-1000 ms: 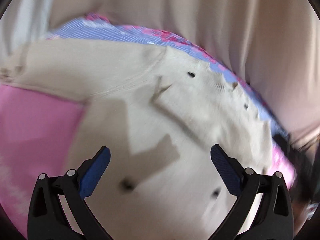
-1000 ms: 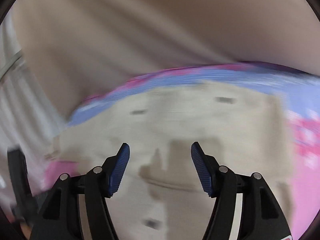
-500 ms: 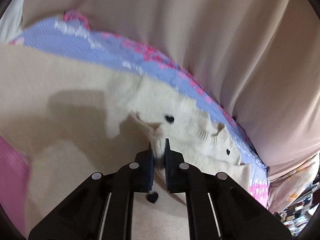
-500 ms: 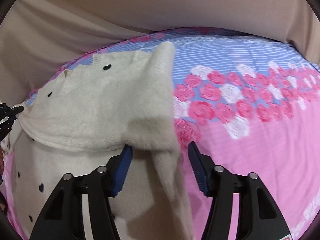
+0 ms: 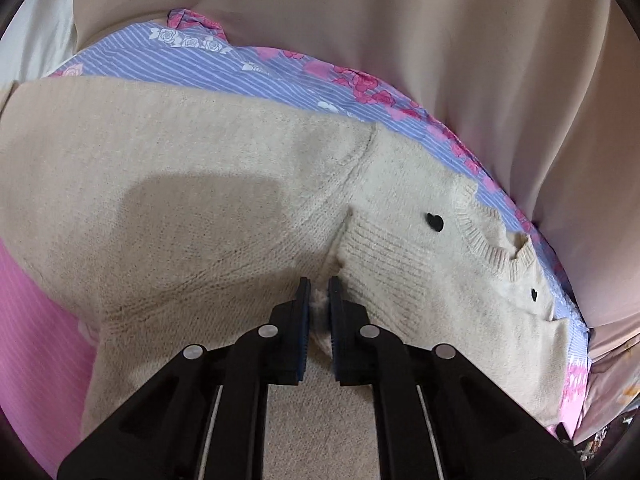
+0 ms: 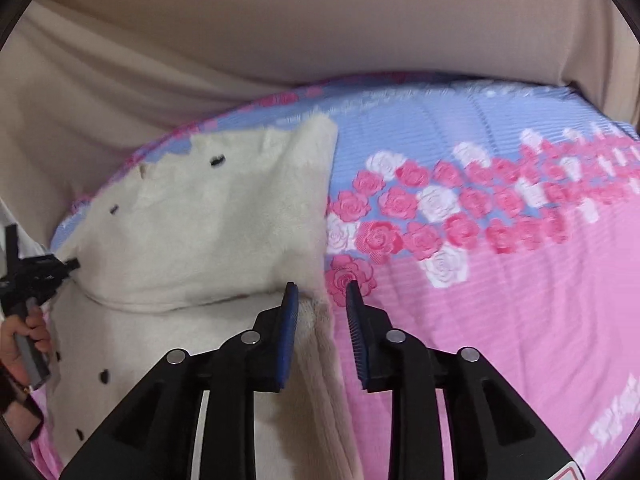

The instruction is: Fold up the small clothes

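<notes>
The left gripper [image 5: 319,292] is pinching a fold of the soft, floppy cream sweater [image 5: 200,208] lying on the rosy bedsheet [image 6: 500,280], while the right gripper [image 6: 322,300] is waiting with fingers apart around its thick edge, a good spot to grab

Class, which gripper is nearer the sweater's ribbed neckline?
Left. The left gripper pinches the cream sweater just below the neckline; the right gripper straddles the opposite side edge.
</notes>
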`<action>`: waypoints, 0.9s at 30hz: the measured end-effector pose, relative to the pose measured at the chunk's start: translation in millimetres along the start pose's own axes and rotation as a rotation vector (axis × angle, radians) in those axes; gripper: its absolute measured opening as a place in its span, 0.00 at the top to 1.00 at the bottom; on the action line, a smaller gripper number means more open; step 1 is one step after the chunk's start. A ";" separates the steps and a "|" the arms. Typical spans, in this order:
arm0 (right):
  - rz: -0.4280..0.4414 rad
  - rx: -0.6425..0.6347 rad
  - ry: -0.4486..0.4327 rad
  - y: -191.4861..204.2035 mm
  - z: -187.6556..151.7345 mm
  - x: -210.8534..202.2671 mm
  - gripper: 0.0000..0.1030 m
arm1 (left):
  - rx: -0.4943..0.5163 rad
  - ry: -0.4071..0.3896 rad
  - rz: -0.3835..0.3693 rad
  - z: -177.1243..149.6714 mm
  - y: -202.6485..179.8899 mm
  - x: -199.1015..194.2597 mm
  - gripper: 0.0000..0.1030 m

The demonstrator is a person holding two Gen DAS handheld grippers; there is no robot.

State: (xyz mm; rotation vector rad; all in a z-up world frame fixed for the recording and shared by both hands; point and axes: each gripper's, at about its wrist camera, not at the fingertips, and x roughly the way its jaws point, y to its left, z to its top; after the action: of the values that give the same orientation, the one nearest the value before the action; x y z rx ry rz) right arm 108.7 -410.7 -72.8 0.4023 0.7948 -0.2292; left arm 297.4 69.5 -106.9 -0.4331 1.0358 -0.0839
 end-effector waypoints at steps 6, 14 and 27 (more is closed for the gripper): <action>0.120 -0.058 0.001 32.7 79.7 34.3 0.91 | 0.007 -0.022 0.035 7.7 4.0 -0.9 0.92; -0.005 0.012 0.109 27.5 114.7 123.5 0.93 | 0.057 -0.022 0.005 6.9 13.2 -17.8 0.89; 0.019 -0.203 0.147 90.9 -22.5 15.7 0.70 | -0.517 -0.223 0.231 26.5 256.9 -110.3 0.35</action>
State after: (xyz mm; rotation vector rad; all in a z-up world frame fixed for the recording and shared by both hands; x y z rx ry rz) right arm 136.4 -319.9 -74.5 0.2366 0.9492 -0.0997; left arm 228.5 341.8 -104.9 -0.7676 0.8731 0.4392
